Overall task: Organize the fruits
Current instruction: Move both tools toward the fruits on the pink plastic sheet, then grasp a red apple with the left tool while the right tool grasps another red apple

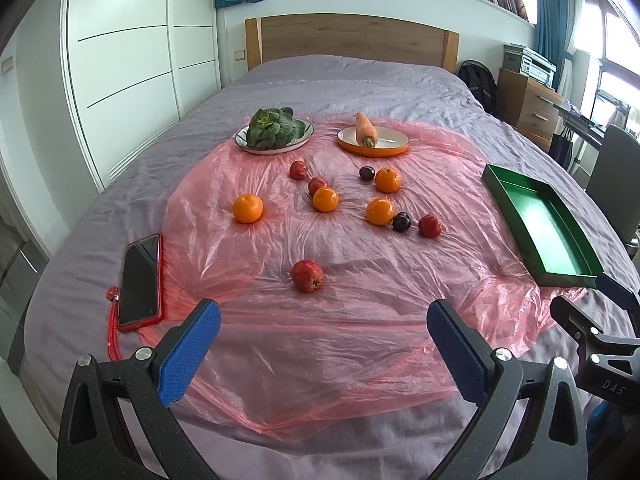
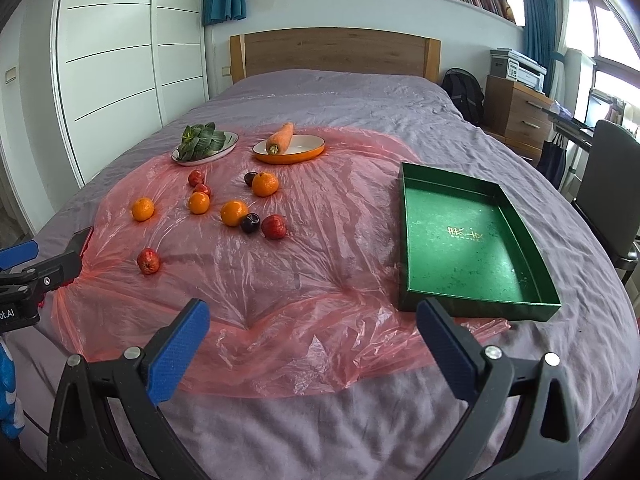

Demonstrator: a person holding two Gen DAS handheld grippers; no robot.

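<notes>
Nothing gathered yet: green tray [image 2: 472, 240] at bed's right edge bare, fruit loose on pink sheet [image 1: 360, 320]. Left gripper [image 1: 323, 344] and right gripper [image 2: 313, 340] both released, empty. Next, likely: reach for nearest red fruit [image 1: 307, 275].

Left gripper [image 1: 323, 326] jaws spread wide, nothing held; right gripper [image 2: 313, 326] likewise, alongside.

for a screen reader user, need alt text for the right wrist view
An open right gripper hovers over a bed with pink plastic sheet. An empty green tray lies right; oranges, red and dark fruits lie scattered left, before plates of greens and a carrot.
</notes>
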